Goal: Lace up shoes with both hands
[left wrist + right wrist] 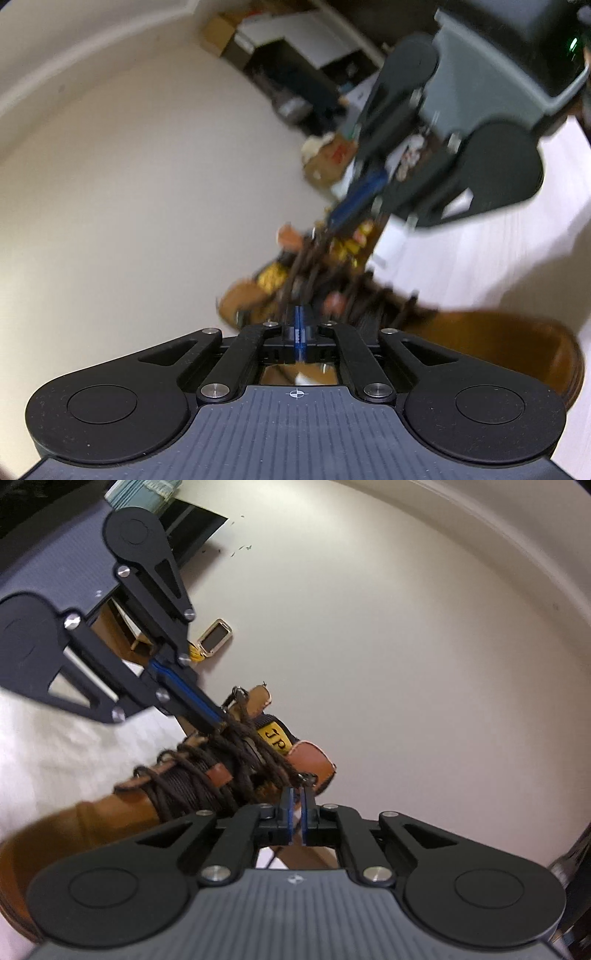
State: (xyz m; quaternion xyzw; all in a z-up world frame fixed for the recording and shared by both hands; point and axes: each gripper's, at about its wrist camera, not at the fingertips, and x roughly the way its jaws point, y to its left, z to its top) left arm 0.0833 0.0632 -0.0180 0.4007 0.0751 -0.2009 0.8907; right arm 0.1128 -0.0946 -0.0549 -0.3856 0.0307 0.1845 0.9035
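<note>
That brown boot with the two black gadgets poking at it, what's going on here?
Someone is lacing a tan leather boot using two hand-held gripping devices instead of fingers. The left tool is shut at the dark brown laces near the top of the boot, by the tongue's yellow label. The right tool has its pads nearly together on a strand of lace by a metal eyelet hook. The boot rests on a white cloth. The lacing is not finished.

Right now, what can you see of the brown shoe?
The brown shoe looks like tan leather, lying tilted on a white cloth. Dark brown laces criss-cross through loops and metal hooks. A yellow tag with letters sits on its tongue. The left claw pinches laces near the top; the right claw sits at a lace by a hook.
</note>
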